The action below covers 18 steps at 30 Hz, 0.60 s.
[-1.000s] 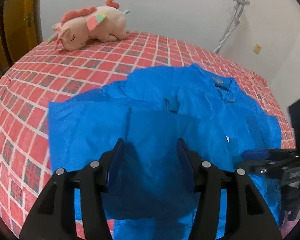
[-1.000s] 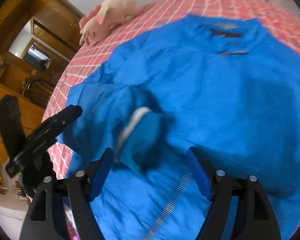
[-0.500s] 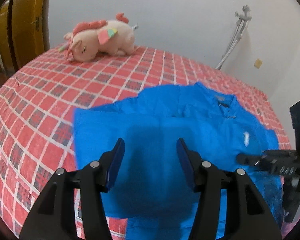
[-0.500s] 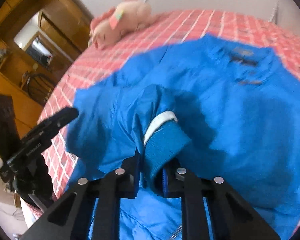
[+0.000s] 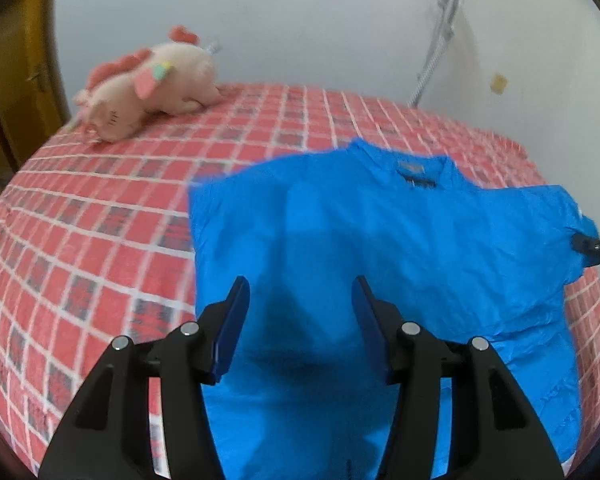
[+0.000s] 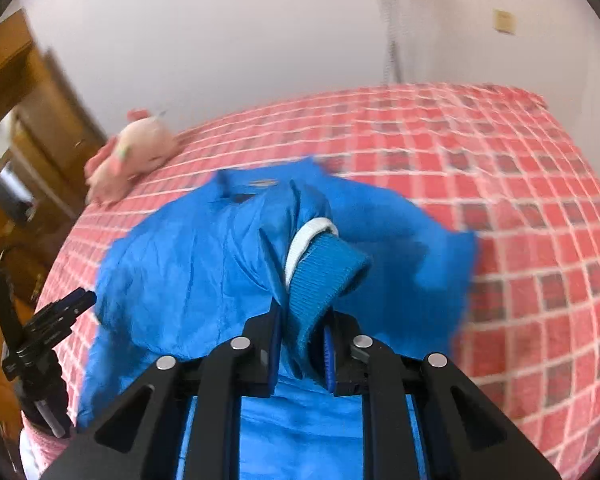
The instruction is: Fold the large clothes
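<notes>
Right gripper (image 6: 300, 344): jaws are pressing together on the ribbed sleeve cuff (image 6: 324, 272) of the blue jacket (image 5: 380, 240); the cuff with its white inner band is standing up out of the pads and the sleeve is hanging from it in a lifted fold.

Left gripper (image 5: 300, 320): jaws are standing apart with nothing between them, hovering above the jacket's lower part, not touching fabric as far as the view shows.

The jacket is lying spread on the red checked bedspread (image 5: 80, 240), collar toward the wall side, well apart from the pink plush toy (image 5: 148, 88) near the bed's far corner.

Step in hand, as judged: sleeve fold. The right gripper is drawing the sleeve out toward the jacket's right edge, probably to straighten it before laying it across the body.

Next move calls for carrying the cuff over the jacket's chest and lowering it flat before letting go, while the left gripper is pinning or smoothing the body so it does not drag.

Versus one second back: the right jaws were wide with the cuff lying loose on the jacket; now they are clamping it and it is riding lifted at the jacket's edge. The left gripper's opening is unchanged; its view is showing more bedspread beside the jacket.
</notes>
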Available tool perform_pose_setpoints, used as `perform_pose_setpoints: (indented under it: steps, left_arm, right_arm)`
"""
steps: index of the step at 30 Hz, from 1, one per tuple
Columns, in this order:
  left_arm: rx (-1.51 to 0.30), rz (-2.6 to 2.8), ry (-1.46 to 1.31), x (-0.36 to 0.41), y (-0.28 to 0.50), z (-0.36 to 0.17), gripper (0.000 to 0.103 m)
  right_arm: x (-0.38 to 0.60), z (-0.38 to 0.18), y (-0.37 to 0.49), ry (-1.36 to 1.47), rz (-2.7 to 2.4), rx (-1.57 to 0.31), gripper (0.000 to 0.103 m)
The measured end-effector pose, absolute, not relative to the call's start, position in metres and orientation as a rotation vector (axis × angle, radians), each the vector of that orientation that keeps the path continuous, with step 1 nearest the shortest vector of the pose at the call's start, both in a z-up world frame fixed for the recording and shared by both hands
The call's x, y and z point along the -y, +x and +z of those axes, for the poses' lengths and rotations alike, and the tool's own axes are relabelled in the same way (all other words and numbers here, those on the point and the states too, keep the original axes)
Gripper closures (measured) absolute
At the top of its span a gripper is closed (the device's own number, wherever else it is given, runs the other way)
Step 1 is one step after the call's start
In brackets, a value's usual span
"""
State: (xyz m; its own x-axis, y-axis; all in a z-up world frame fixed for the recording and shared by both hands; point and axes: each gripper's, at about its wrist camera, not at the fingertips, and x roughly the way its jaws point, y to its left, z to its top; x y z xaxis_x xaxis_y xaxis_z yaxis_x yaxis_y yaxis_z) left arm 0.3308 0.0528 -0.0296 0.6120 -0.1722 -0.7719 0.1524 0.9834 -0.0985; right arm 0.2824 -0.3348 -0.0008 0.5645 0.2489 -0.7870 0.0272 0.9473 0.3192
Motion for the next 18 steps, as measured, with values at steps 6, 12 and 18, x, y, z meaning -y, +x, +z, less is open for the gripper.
perform_pose_setpoints:
  steps: [6,12,18]
  left_arm:
    - [-0.979,-0.164,0.027,-0.037,0.354,-0.068,0.051]
    - [-0.953,-0.144,0.046,-0.033,0.351,-0.078,0.050]
    - [-0.898,-0.159,-0.002,-0.034,0.339,-0.045,0.050]
  right_arm:
    - [0.362,-0.054,0.281,0.386,0.109,-1.058,0.085]
    - [0.357,-0.073,0.284,0.358,0.101,-1.079,0.078]
    - [0.358,-0.014,0.258,0.261,-0.016,-0.889,0.070]
